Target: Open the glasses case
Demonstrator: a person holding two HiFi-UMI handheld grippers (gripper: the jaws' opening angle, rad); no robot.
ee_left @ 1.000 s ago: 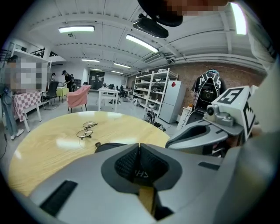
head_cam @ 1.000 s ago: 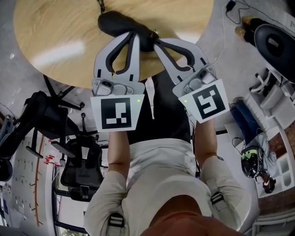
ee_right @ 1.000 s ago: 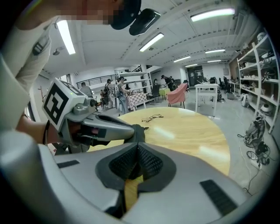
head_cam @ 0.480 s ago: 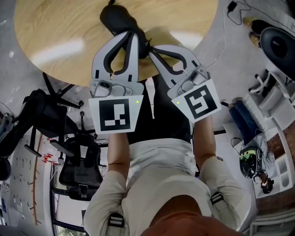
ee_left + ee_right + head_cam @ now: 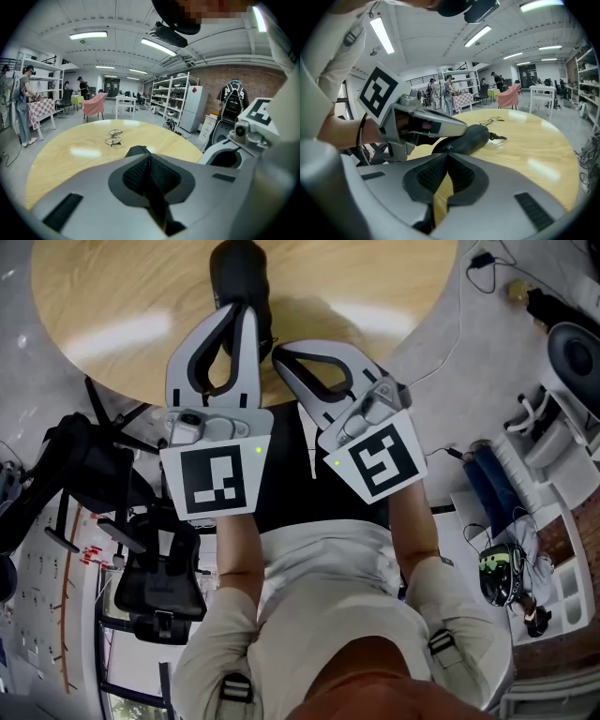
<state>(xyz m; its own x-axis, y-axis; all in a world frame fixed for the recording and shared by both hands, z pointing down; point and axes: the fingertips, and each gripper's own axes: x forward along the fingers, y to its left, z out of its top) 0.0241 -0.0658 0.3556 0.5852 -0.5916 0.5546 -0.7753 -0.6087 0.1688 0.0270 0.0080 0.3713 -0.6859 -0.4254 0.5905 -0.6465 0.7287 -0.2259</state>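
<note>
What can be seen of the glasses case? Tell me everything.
The glasses case is a black, soft-looking, elongated pouch, closed, lying flat on the round wooden table, with a small cord at its far end. The left gripper, jaws shut, pinches its near end; the right gripper closes on a small metal piece there, apparently the zip pull.

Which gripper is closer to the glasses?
Left. The left gripper reaches alongside the case, toward the glasses beyond it. The right gripper is farther back, at the case's near end.
</note>
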